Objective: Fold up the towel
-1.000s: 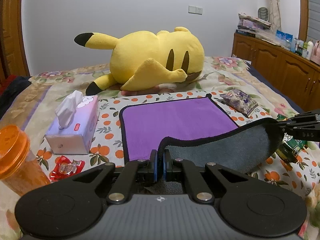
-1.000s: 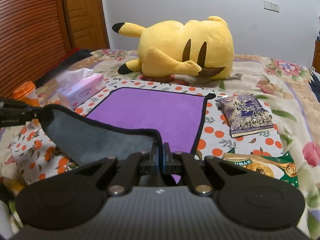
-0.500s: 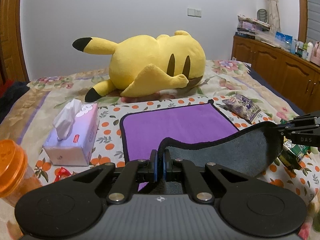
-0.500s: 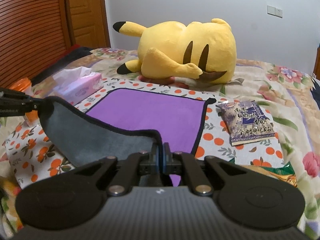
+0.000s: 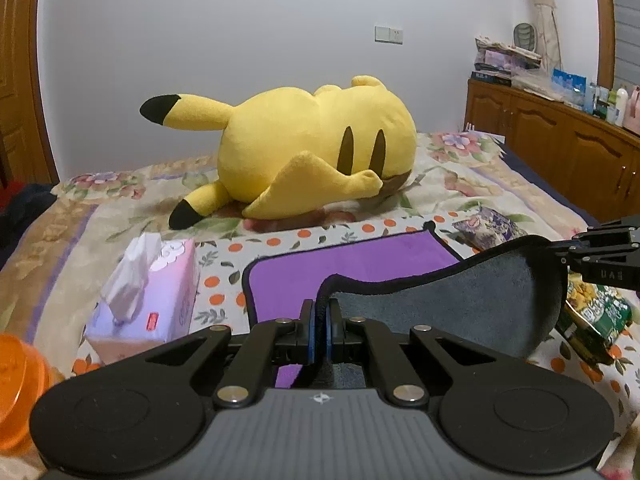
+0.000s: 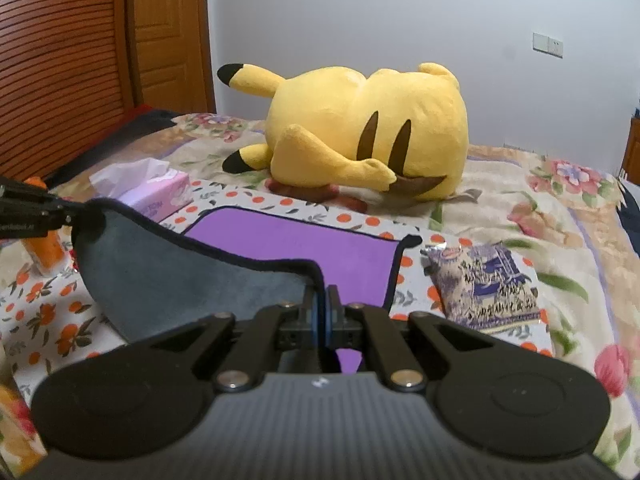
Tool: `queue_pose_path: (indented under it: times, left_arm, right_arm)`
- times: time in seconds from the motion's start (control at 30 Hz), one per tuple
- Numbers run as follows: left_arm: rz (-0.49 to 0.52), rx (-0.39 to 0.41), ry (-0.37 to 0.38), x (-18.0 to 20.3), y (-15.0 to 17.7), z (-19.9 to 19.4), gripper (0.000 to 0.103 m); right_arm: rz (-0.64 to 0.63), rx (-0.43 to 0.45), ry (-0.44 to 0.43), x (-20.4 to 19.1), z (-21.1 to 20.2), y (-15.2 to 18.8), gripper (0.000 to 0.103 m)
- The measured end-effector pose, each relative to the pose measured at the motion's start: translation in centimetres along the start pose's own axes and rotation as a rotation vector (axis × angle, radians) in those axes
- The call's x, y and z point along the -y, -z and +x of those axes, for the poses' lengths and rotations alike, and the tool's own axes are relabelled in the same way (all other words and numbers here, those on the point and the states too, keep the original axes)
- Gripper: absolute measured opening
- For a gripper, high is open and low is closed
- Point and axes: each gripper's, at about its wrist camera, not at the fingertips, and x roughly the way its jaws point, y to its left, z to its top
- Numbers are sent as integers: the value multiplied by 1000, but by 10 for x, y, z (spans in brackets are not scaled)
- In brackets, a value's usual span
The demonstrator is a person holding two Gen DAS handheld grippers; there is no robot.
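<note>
Towel [image 5: 352, 256]: purple face up on bed [image 5: 460, 184], near edge lifted, grey underside showing. Left gripper [image 5: 320, 320] clamped on one near corner; right gripper [image 6: 322, 316] clamped on other. Tissue box [image 5: 148, 292] just left of towel; two snack packets [image 6: 484, 284] [image 5: 592, 316] right. One yellow plush [image 5: 316, 156] beyond far edge. Orange cup [image 5: 16, 384] at left margin.

Orange jar [image 5: 18, 392] cut by left edge; green snack bag [image 5: 596, 312] partly behind raised towel [image 5: 460, 304]; purple packet [image 6: 486, 284] print unreadable.
</note>
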Motion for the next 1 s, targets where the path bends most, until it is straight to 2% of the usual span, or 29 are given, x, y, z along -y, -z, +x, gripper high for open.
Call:
queue_pose_path:
  times: [0.77,1.0]
  left_arm:
    - [2,39,-50,-6,-56,31,6]
    - [-4,48,-71,-10,-67,53,6]
  right_arm:
    - [-56,81,63,9,26,-46,4]
    - [-50,126,102,13,38,-52,4]
